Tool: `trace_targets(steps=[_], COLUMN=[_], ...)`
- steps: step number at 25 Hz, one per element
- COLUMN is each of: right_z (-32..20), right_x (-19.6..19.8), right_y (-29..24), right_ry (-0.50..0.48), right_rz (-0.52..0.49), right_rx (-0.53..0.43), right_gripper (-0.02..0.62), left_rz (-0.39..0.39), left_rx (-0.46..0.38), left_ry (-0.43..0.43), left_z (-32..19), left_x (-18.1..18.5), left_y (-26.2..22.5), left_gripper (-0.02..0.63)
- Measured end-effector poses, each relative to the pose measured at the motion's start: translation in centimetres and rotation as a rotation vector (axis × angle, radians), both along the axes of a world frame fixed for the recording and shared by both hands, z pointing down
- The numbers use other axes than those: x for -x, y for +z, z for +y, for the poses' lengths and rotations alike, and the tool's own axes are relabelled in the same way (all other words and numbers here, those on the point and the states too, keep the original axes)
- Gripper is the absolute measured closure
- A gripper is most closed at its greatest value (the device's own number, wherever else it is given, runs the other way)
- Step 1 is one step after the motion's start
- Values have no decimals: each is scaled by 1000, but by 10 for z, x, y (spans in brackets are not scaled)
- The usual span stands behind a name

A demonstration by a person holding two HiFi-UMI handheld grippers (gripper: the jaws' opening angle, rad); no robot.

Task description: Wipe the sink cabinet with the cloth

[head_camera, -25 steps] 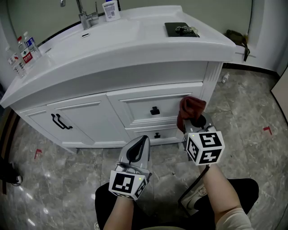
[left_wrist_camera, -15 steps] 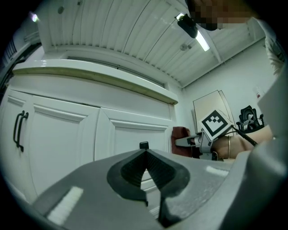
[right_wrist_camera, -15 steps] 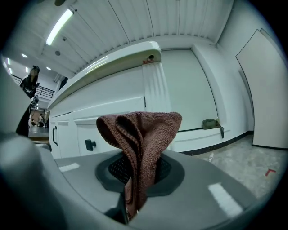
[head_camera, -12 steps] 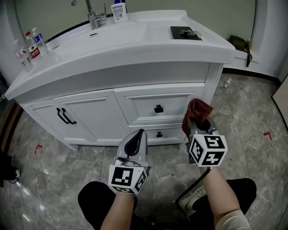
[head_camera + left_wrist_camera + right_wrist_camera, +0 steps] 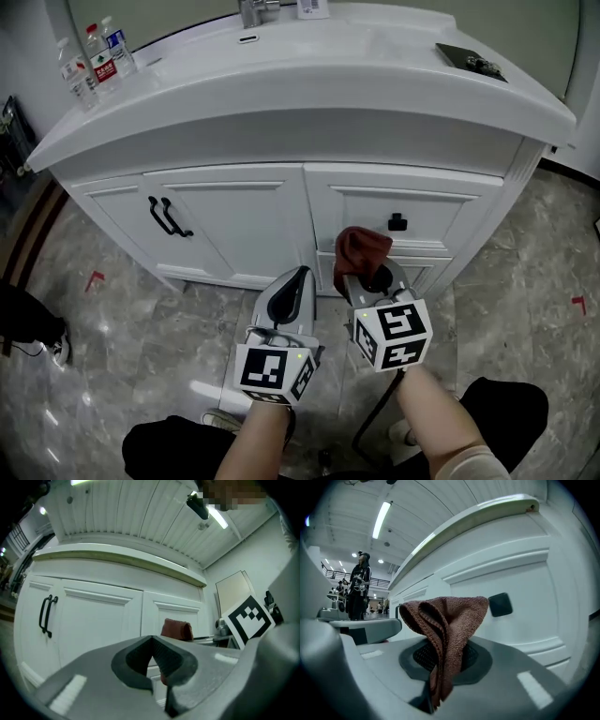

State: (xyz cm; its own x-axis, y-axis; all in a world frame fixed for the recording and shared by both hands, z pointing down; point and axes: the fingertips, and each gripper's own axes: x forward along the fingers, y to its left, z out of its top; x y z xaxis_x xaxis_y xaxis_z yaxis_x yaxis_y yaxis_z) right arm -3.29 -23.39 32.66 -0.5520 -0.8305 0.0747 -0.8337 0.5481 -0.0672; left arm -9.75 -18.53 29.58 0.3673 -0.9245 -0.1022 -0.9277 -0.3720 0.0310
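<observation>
Two-handed, facing the sink cabinet (image 5: pixel 234 216): pinching the bunched cloth (image 5: pixel 361 247) in the right tongs (image 5: pixel 371 277), just short of the drawer front (image 5: pixel 427 202) straight ahead; holding the left tongs (image 5: pixel 296 277) clenched, empty, alongside.

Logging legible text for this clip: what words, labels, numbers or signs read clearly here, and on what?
No text can be read.
Bottles on the sink cabinet: red and blue labels, too small.
Container at the picture's top edge: label cut off and blurred.
Cubes on the left gripper and right gripper: square markers only, no letters.
Cloth: no print.
</observation>
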Motion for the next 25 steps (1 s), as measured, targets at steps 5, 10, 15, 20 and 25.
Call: trace_targets(steps=[5,10,15,20,25], right_z=[-20,-28,-28,-29,-29], right_x=[46,53,35,-5,-42], right_y=[21,28,28,30,27], right_ry=[-38,-40,-19,37,81], right_rz=[-2,3,7,-7,-17], right_rx=[50,66,73,106,125], right_gripper=[515,515,515,515,512], left_rz=[2,8,10,16,14], left_rx=[33,47,40,31,14], left_ry=[-42,-58,-30,23,78], left_z=[-4,-5,-6,-9,-10], left_x=[38,52,37,8,-23], left_y=[21,34,35,34,31], left_gripper=[606,606,606,606,606])
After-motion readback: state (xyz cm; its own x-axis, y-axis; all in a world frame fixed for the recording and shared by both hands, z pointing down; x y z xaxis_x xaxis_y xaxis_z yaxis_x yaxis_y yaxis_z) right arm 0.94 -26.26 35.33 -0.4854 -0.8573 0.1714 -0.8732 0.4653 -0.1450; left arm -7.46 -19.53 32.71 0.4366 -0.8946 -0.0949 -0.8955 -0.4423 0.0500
